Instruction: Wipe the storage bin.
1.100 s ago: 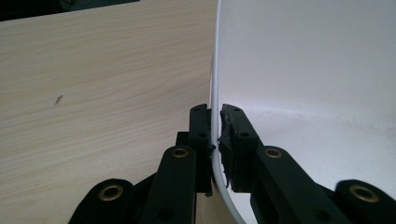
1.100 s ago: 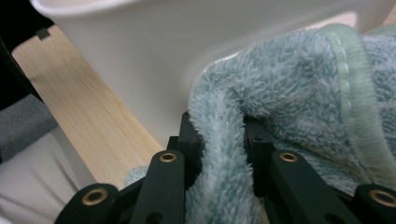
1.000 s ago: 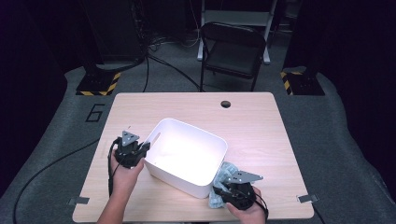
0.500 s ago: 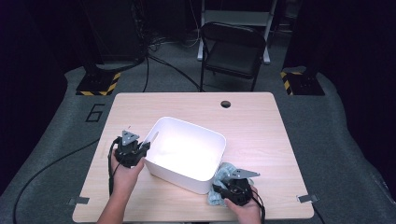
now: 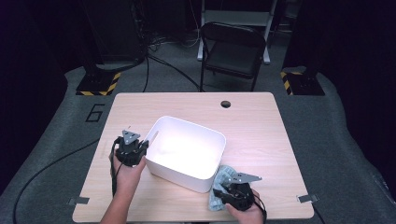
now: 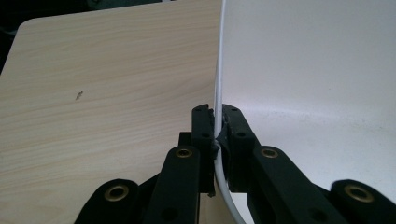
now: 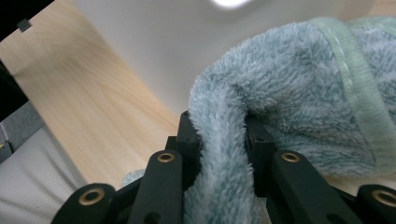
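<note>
- Pale wooden rectangular table (image 5: pixel 261 135) carries everything, with a small dark round hole (image 5: pixel 226 103) near its far edge.
- White plastic rectangular tub (image 5: pixel 187 151) sits at the table's middle, turned at a slant.
- Pale blue-green fluffy cloth (image 5: pixel 223 176) lies bunched against the tub's near right corner.
- Left gripper (image 6: pixel 216 135) has its jaws clamped on the tub's thin left rim.
- Right gripper (image 7: pixel 224 140) is pinched tight on a fold of the cloth.
</note>
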The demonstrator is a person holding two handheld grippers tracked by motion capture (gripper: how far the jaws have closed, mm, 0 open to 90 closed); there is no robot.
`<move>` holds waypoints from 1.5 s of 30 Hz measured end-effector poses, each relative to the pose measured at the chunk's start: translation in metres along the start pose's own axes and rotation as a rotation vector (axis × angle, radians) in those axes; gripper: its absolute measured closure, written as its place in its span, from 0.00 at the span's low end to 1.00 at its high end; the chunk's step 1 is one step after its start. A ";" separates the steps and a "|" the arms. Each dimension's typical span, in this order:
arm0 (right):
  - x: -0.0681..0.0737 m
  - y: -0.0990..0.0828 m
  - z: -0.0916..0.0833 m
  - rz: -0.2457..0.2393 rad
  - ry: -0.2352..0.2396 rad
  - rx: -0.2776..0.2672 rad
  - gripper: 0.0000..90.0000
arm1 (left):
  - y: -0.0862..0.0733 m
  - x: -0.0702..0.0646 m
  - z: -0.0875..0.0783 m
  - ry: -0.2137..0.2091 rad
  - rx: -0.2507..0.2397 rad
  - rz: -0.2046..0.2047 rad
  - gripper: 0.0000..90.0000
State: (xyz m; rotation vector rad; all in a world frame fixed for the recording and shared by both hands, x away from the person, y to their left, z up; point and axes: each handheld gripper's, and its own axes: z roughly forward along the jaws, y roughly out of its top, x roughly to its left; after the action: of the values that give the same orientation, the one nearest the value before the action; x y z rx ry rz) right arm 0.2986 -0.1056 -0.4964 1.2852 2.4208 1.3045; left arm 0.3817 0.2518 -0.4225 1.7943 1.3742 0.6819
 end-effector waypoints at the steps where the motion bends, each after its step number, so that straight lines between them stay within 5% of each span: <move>1: 0.001 0.000 0.001 -0.011 -0.002 -0.001 0.81 | 0.000 0.001 0.000 -0.017 0.006 0.001 0.94; 6: 0.000 0.001 0.005 -0.004 -0.008 -0.018 0.81 | -0.002 0.005 -0.003 -0.060 0.007 0.015 0.92; 14: 0.000 0.007 0.004 -0.003 -0.039 -0.043 0.81 | -0.006 0.004 -0.008 -0.054 0.005 0.050 0.89; 26: 0.021 0.038 -0.044 -0.083 -0.050 -0.215 0.81 | -0.005 0.001 -0.007 -0.056 0.017 0.055 0.86; 36: 0.023 0.034 -0.040 -0.095 -0.074 -0.193 0.81 | -0.008 -0.001 -0.010 -0.060 0.011 0.048 0.85; 45: 0.008 0.016 -0.013 -0.032 -0.073 -0.113 0.81 | -0.011 -0.002 -0.014 -0.061 0.021 0.054 0.83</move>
State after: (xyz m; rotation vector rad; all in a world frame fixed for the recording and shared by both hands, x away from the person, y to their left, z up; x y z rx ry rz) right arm 0.2973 -0.1036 -0.4744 1.2375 2.2748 1.3404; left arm 0.3639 0.2551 -0.4230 1.8594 1.3013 0.6378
